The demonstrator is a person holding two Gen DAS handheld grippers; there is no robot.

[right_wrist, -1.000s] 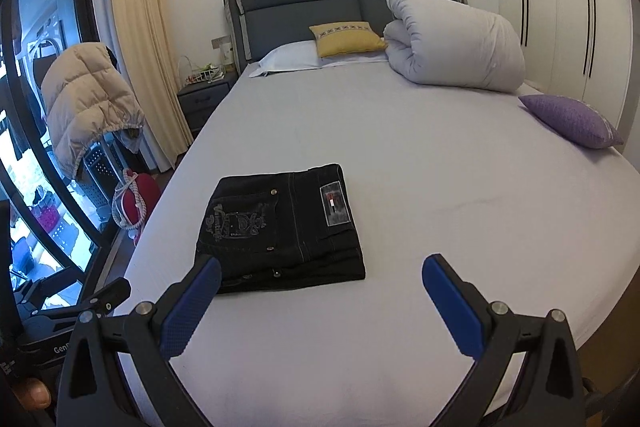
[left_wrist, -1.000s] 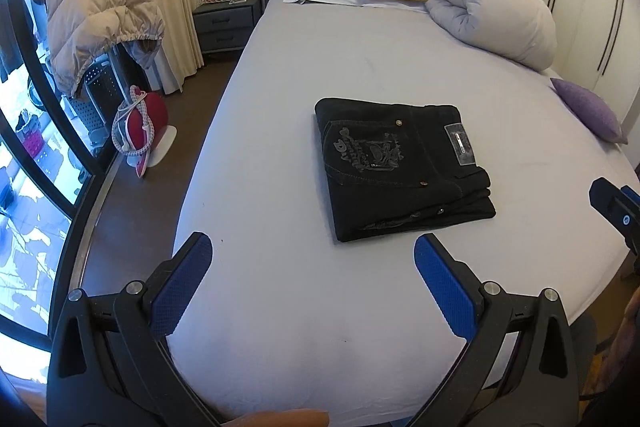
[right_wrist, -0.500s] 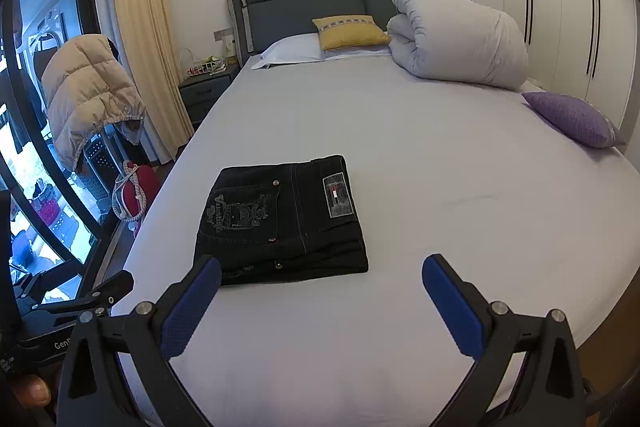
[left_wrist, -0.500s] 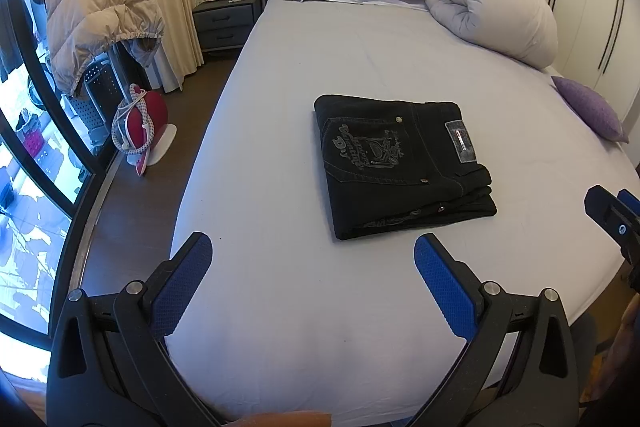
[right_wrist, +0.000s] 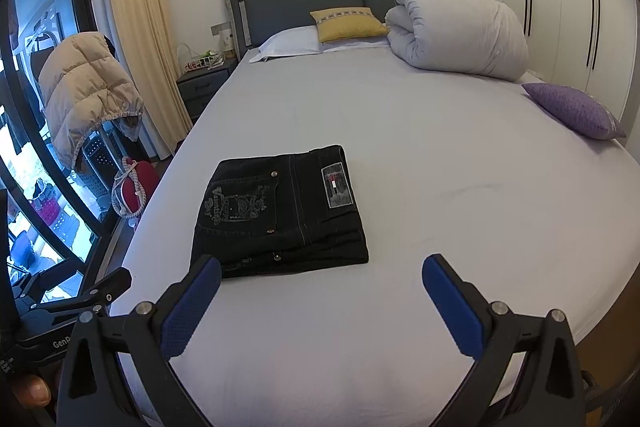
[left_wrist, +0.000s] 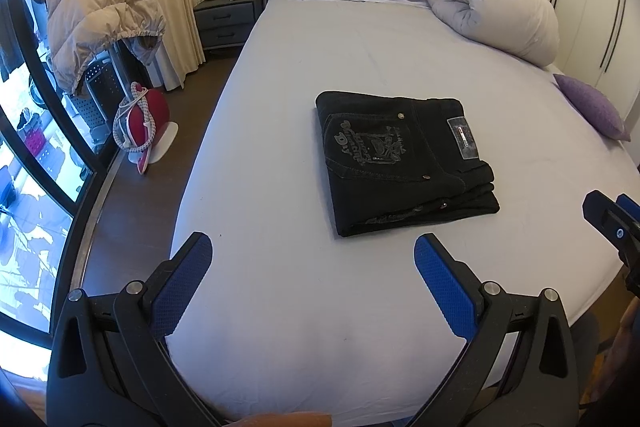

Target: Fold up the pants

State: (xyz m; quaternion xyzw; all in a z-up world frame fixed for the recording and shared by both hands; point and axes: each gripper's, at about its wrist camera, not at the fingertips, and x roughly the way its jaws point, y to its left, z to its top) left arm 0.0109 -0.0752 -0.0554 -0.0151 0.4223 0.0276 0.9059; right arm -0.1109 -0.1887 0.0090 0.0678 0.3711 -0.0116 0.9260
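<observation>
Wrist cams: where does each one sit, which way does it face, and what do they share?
Left wrist: on the left gripper, at the bed's foot, facing the headboard; open fingers, fingertip at bottom edge, right gripper's tip at right edge.
Right wrist: on the right gripper, facing alike; open fingers, left gripper lower left.
Shared: folded black pants, rolled duvet.

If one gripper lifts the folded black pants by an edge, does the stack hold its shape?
Probably not. The pants are several loose layers, visibly splayed at the near edge, so pinching one edge would likely peel off the top layers and unfold them. The denim looks thick, so fairly heavy and droopy. Pushed across the bed sheet, they would likely slide, perhaps shearing.
</observation>
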